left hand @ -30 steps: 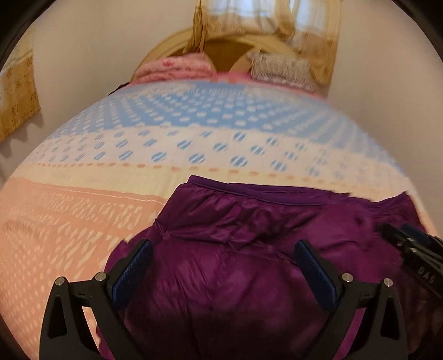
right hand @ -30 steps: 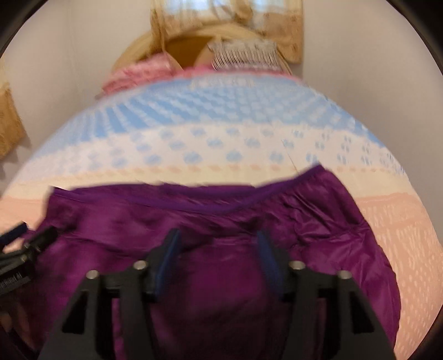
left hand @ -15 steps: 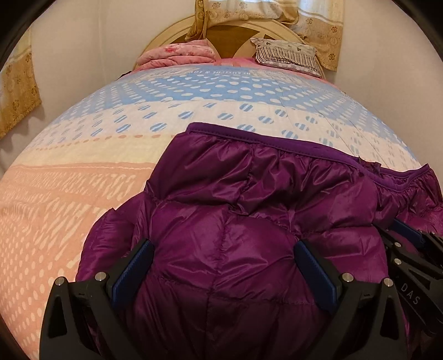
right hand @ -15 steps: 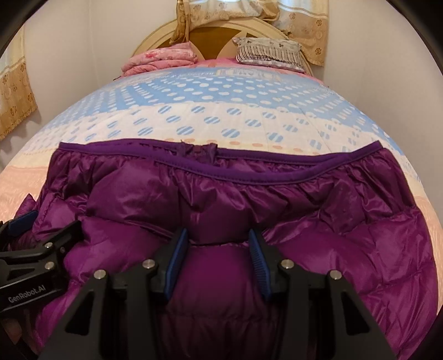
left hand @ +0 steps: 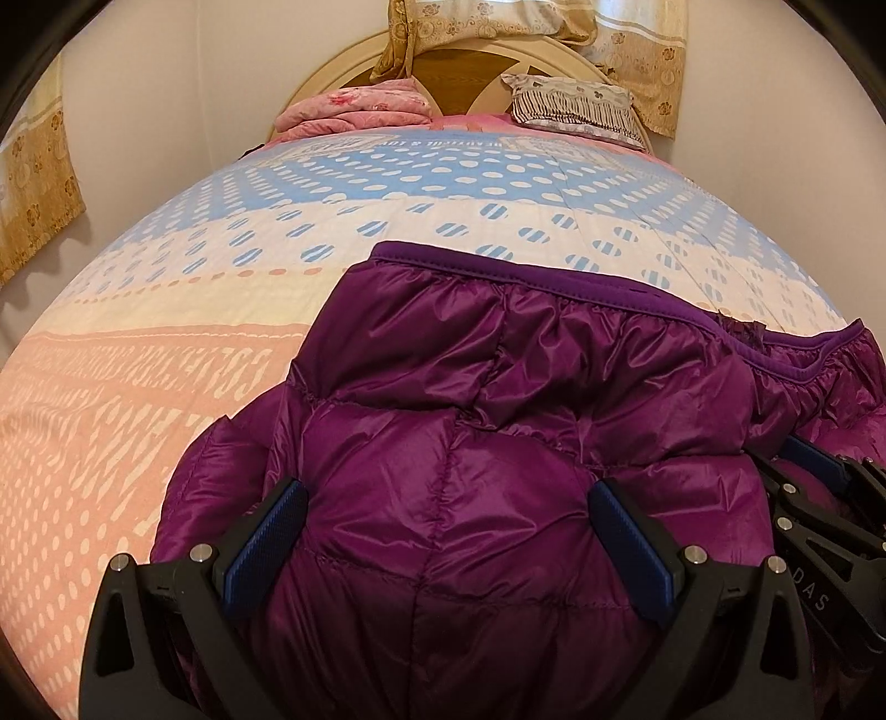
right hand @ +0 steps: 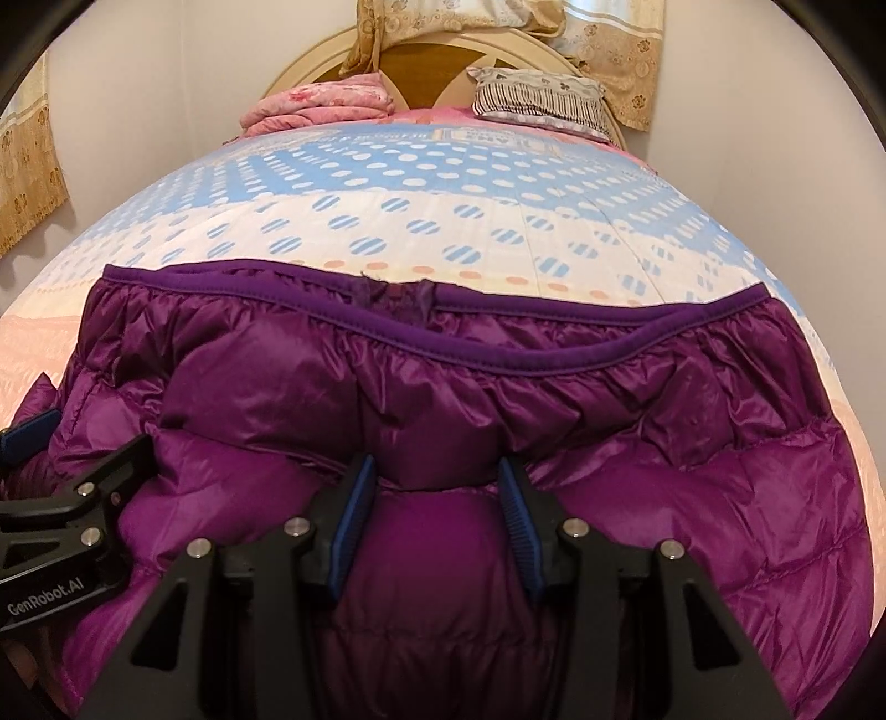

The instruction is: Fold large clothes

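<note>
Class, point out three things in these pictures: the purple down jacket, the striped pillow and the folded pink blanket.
purple down jacket [right hand: 637, 443], right wrist view, on its quilted shell below the hem band.
striped pillow [left hand: 570, 105], left wrist view, on its middle.
folded pink blanket [left hand: 360, 108], left wrist view, on its top fold.

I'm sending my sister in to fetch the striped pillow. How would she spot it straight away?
Start at the rounded headboard at the far end of the bed. Two soft things lie against it: a pink folded blanket on the left and the striped pillow on the right, under the hanging gold curtain. It is the only one with dark and white stripes.
</note>
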The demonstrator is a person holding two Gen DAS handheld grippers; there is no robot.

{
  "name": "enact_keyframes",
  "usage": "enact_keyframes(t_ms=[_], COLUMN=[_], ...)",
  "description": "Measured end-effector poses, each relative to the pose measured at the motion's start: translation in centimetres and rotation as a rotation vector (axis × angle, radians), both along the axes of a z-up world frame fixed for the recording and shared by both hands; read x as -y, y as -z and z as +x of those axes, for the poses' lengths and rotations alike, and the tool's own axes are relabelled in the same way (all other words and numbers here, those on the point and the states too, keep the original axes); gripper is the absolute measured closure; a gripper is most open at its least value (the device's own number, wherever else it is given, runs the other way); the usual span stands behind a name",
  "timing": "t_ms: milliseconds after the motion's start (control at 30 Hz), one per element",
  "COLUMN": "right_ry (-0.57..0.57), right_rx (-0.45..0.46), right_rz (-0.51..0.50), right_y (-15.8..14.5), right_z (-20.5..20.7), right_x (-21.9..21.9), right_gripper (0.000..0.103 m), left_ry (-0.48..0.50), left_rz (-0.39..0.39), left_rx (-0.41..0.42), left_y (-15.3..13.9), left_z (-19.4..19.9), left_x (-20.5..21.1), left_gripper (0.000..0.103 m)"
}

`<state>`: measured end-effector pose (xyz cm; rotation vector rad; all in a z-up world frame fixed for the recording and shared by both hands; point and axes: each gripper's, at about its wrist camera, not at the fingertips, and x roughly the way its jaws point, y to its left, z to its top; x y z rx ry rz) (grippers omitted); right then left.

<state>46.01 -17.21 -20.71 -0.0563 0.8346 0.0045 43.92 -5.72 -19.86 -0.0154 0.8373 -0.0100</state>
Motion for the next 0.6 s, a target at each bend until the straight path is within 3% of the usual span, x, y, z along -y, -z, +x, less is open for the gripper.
enact_keyframes(t_ms=[133, 233, 367, 467, 600], right_ry=[-0.003, -0.029, -0.043, -0.058, -0.059], right_rx=[-0.005, -0.021, 0.061, 0.1, 0.097], right_rz=[-0.003, 0.016, 0.02, -0.009, -0.072], right_y=[-0.1, -0.8, -3.1, -3.3, -1.4], right_z=[0.1, -0.3, -5.6, -9.3, -10.1], right_x=[0.0, 0.4, 0.8, 0.6, -0.4], right_gripper=[0.053, 0.053, 0.032, 0.029, 0.028], left_ry=[0.01, 0.005, -0.002, -0.06, -0.118], left_rz=[0.005, -0.02, -0.058, -0.063, -0.183], left_rx=[-0.016, -0.008, 0.077, 0.068, 0.007], left_y=[-0.3, -1.8, -4.0, -2.8, 0.0], left_z=[0.0, -2.3, -8.8, -11.8, -12.8], left_x=[0.0, -1.2, -4.4, -6.9, -9.4], left_gripper=[0.001, 0.001, 0.001, 0.001, 0.001])
